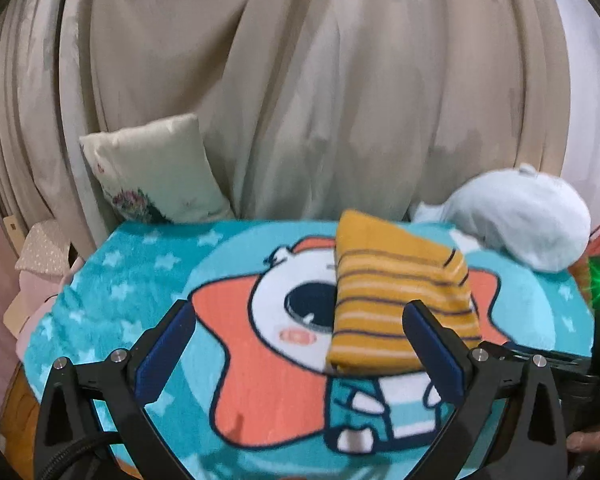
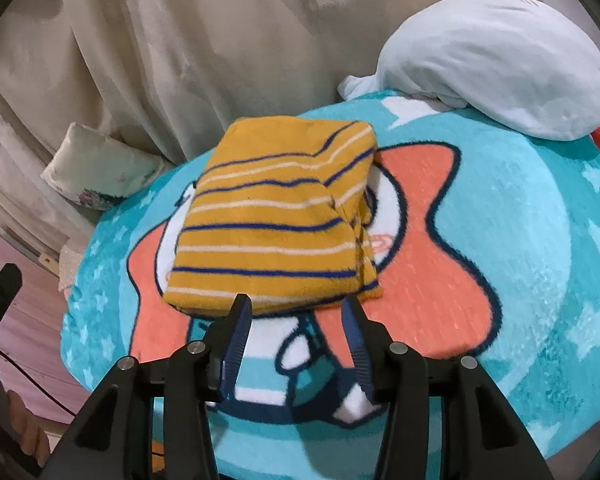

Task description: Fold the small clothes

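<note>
Both tools, left tool [image 1: 300, 344] and right tool [image 2: 296, 308], gape empty above a fluffy turquoise cartoon-star blanket [image 2: 520, 240]; ahead lie the folded mustard striped knit garment [image 2: 272, 220] and beige curtains [image 1: 300, 80].

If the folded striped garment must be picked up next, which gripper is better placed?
Right, probably. The right gripper is open directly at the near edge of the folded yellow striped garment. The left gripper, also open, has it off-centre by one finger.

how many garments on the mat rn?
1. A folded yellow striped garment lies on the cartoon mat, just beyond the right claw. Others could be out of view.
</note>
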Action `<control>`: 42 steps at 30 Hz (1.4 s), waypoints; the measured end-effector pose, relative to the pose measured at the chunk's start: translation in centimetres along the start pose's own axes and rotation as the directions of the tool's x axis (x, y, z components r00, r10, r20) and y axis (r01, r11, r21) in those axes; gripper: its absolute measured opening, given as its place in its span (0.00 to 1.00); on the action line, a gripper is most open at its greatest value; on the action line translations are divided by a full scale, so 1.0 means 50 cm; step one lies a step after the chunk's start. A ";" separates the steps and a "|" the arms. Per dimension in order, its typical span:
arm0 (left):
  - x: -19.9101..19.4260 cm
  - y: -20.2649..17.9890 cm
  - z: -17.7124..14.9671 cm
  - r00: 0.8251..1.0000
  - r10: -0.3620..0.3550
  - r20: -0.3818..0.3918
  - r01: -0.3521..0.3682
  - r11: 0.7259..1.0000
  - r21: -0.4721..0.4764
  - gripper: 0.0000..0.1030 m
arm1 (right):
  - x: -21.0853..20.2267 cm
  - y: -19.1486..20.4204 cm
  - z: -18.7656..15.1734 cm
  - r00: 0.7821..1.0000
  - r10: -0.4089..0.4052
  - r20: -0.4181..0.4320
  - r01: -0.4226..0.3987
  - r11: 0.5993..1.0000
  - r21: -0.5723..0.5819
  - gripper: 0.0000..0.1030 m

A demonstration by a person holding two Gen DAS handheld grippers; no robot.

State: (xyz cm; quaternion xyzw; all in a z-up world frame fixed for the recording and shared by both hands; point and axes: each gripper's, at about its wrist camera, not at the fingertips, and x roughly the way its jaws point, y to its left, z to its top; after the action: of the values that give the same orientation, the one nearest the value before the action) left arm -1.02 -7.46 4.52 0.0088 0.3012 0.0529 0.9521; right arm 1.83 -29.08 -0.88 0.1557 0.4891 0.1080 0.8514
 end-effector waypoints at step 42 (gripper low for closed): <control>0.126 -0.035 -0.063 0.952 -0.028 -0.305 0.025 1.000 -0.014 1.00 | 0.081 0.036 -0.034 0.988 -0.110 -0.108 0.098 0.989 -0.112 0.56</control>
State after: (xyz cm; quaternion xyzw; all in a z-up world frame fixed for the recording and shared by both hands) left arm 2.45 -8.57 -1.75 -0.0085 0.4446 0.0424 0.8947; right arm 2.31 -25.79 -4.27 0.0779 0.5379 0.0979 0.8337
